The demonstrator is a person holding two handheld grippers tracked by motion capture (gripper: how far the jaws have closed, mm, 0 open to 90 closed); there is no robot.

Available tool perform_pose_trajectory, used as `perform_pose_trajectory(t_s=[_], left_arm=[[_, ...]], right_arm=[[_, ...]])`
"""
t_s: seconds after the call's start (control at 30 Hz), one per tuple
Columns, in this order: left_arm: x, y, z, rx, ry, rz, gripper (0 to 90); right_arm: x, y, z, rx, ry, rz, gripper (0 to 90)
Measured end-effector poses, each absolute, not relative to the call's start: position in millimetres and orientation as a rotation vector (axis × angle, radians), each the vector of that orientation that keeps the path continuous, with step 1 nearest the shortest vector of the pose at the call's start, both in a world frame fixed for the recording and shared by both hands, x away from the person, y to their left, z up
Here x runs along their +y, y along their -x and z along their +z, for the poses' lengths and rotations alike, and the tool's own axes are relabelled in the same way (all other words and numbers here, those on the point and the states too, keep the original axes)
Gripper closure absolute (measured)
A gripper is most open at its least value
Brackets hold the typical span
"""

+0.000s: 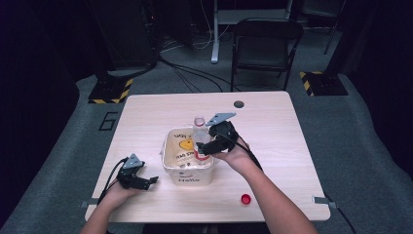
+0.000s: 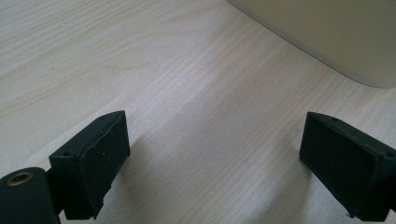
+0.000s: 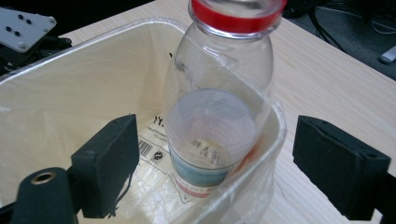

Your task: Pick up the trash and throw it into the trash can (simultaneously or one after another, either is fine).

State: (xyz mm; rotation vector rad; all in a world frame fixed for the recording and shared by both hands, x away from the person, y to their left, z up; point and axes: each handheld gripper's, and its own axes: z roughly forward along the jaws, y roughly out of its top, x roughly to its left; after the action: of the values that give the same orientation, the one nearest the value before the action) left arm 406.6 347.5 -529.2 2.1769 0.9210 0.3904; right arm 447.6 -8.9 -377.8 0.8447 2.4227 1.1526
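- Bottle [image 1: 199,139]: clear plastic, uncapped, red ring at the neck, standing in the near-right corner of the bin [image 1: 171,168] at the centre of the high view; in the right gripper view it leans against the bin's rim, its base down on the plastic liner.
- Right gripper [image 1: 210,146]: hovering at the bottle's side, jaws spread wide with the bottle between them and neither pad touching it.
- Step in hand, by my reading: the bottle is being placed in the bin and looks released. The next move calls for drawing the open jaws straight back without knocking the bottle over.
- Left gripper [image 1: 148,181]: resting low on the table at lower left of the high view, jaws spread and empty; its own view shows bare wood and the bin's outer wall [image 2: 327,37] at upper right.
- Red cap [image 1: 246,198]: lying loose near the front edge, well apart from the bin; it may be wanted next.
- Table [image 1: 272,122]: pale wood grain, with a round cable hole [image 1: 238,104] near the far edge.
- Room: dim, grey carpet, a dark folding chair [image 1: 265,44] behind the table, cables on the floor, two stand bases with yellow-black hazard stripes [image 1: 112,90] at upper left and right.
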Motion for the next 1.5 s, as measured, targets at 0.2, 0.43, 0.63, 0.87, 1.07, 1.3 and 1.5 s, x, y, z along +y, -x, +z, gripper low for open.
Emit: perform_pose_trajectory(t_s=[0.2, 0.43, 0.63, 0.87, 1.07, 1.3, 1.5], left_arm=[[347, -407, -530, 0.922, -2.166, 0.401, 8.1], [347, -407, -530, 0.923, -2.165, 0.401, 8.1], [347, -407, -530, 0.922, -2.166, 0.401, 8.1], [347, -407, -530, 0.922, -2.166, 0.401, 8.1], [347, -407, -530, 0.923, -2.165, 0.401, 8.1], [347, -407, -530, 0.923, -2.165, 0.401, 8.1], [347, -407, -530, 0.923, -2.166, 0.401, 8.1]], right_arm=[[-22, -440, -373, 2.401, -0.871, 1.195, 18.8], [-36, -430, -369, 2.372, -0.867, 1.247, 25.9], [-48, -422, -367, 2.369, -0.857, 1.273, 32.6], [-62, -409, -368, 2.353, -0.859, 1.270, 33.3], [-74, -399, -373, 2.367, -0.857, 1.244, 37.3], [-86, -387, -378, 2.356, -0.874, 1.248, 37.9], [-93, -376, -379, 2.337, -0.866, 1.251, 38.4]])
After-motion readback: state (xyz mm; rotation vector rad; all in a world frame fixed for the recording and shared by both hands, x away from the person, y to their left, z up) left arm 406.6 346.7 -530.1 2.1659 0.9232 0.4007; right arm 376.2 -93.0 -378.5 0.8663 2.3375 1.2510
